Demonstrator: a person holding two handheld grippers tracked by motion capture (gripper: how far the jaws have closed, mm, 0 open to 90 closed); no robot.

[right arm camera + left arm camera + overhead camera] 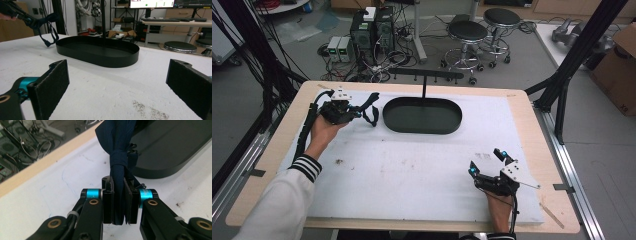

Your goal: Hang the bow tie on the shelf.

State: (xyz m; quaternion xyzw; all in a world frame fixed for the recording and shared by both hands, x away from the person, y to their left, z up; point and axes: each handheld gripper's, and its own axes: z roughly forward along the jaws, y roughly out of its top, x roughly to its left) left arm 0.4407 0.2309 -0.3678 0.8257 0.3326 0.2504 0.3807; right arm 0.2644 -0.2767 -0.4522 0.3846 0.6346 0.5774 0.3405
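A dark blue strap (pixel 117 150) with a knot and black clips hangs from my left gripper (pixel 119 195), whose pads are shut on it. In the high view that left gripper (pixel 357 112) is at the table's far left, lifted off the mat, with the strap (pixel 372 107) looping just left of a black oval tray (pixel 422 131). A black post with a hooked crossbar (pixel 424 75) rises behind the tray. My right gripper (pixel 486 161) rests near the front right, open. Its wide-apart pads (pixel 52 85) have nothing between them and face the tray (pixel 100 58).
A white mat (pixel 412 175) covers the wooden table (pixel 524 115) and bears small dark stains. On the floor beyond the far edge are computer cases (pixel 372 30), cables and two stools (pixel 467 35). Black frame posts (pixel 577 55) stand at both sides.
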